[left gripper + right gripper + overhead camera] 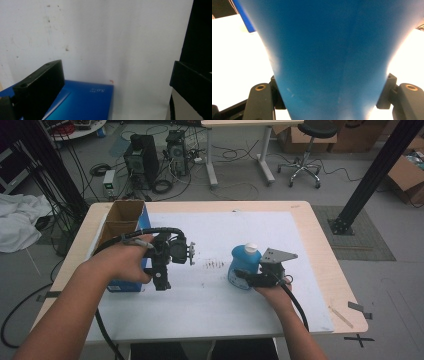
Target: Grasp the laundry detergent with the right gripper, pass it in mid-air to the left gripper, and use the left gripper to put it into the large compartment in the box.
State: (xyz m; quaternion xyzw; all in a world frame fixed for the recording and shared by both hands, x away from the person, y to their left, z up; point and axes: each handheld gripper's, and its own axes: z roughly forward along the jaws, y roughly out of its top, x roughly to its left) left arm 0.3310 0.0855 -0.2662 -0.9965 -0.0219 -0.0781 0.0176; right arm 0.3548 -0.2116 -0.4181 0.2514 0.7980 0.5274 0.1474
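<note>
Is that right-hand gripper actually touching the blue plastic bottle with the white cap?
Touching. In the right gripper view, both black jaws of the right gripper sit flush against the sides of the blue plastic bottle, with no gap visible.

the high view looks forward and down on the whole table (320, 250) from the person's side. the left gripper view faces the white sheet (112, 37) and blue box (85, 102) closely. the right gripper view sits tight against the blue bottle (329, 57), also seen from above.

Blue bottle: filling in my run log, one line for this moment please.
right tongs: shut on blue bottle | bottle: upright on table | left tongs: open, beside blue box
</note>
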